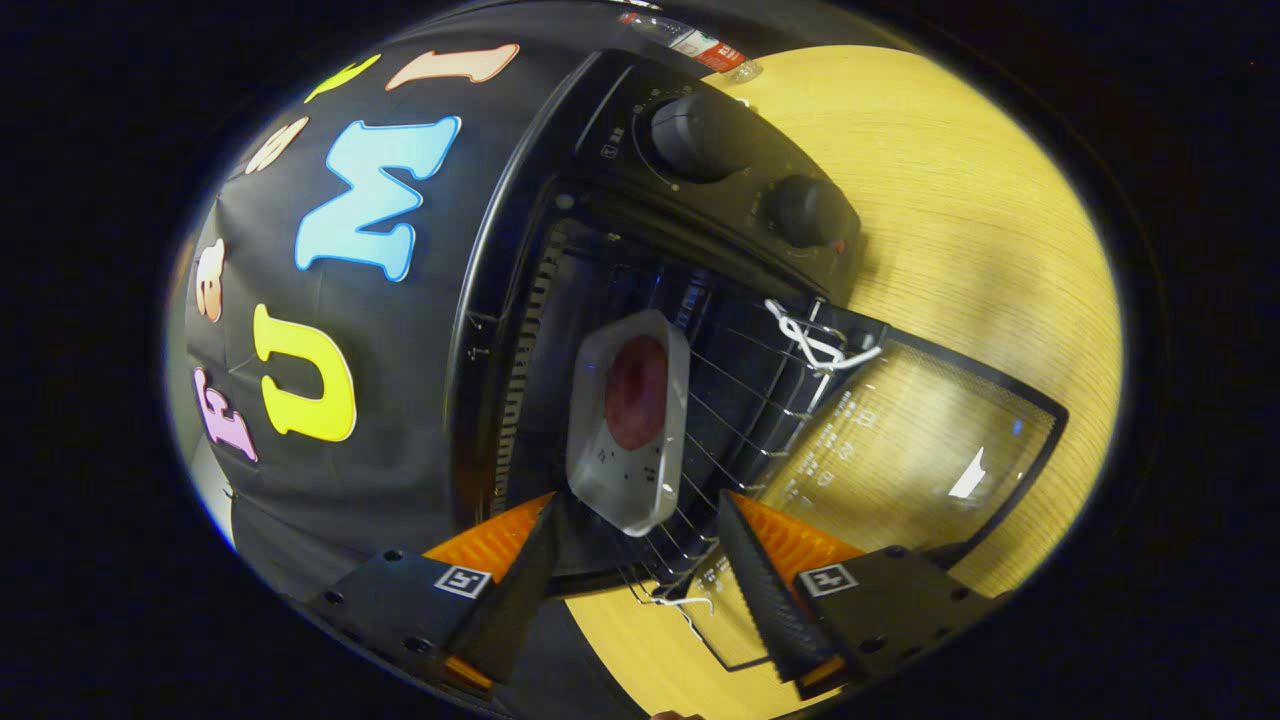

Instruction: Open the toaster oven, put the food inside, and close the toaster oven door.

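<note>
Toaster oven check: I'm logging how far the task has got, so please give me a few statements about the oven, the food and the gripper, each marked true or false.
1. The toaster oven door is shut. False: the glass door is folded open over the wooden table.
2. The tray with the red food lies on the wire rack inside the oven. True.
3. The gripper is shut on the tray. False: its fingers are spread apart, with the near end of the tray between and just ahead of them, neither finger pressing on it.
4. Two round knobs sit on the oven's control panel. True.
5. A bottle lies on the table beyond the oven. True.
</note>
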`<state>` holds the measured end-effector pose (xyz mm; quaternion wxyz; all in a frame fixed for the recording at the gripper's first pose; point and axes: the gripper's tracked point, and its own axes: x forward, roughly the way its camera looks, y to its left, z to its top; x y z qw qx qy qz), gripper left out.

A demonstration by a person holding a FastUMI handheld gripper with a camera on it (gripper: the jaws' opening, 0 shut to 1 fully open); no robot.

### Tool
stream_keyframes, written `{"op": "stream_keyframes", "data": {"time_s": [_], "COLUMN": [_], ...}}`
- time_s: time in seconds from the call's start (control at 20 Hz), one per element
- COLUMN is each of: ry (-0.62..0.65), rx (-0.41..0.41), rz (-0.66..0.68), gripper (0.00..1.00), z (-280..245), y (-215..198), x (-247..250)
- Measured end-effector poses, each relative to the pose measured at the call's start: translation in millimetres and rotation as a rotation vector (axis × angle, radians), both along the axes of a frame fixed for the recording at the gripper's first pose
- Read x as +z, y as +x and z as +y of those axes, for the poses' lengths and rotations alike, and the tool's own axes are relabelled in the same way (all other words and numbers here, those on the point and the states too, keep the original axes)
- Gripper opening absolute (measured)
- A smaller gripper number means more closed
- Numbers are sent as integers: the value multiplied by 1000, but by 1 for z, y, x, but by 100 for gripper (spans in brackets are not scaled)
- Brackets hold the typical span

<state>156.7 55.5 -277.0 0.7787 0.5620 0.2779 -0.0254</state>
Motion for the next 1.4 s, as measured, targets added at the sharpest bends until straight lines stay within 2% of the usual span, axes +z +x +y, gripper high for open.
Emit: {"op": "stream_keyframes", "data": {"time_s": [0.05, 0.25, 0.45, 0.65, 0.75, 1.0, 1.2, 1.4], "ry": [-11, -103, -189, -396, -518, -781, -943, -1002], "rx": [17, 128, 337, 497, 549, 591, 594, 601], "rz": [2, -9, 21, 21, 23, 31, 69, 148], "gripper": [98, 98, 98, 98, 98, 98, 98, 99], "z": [0, 7, 35, 41, 34, 13, -7, -19], "y": [-15, -58, -122, -176, -192, -203, -190, -169], "x": [4, 5, -9, -30, -39, -48, -47, -62]}}
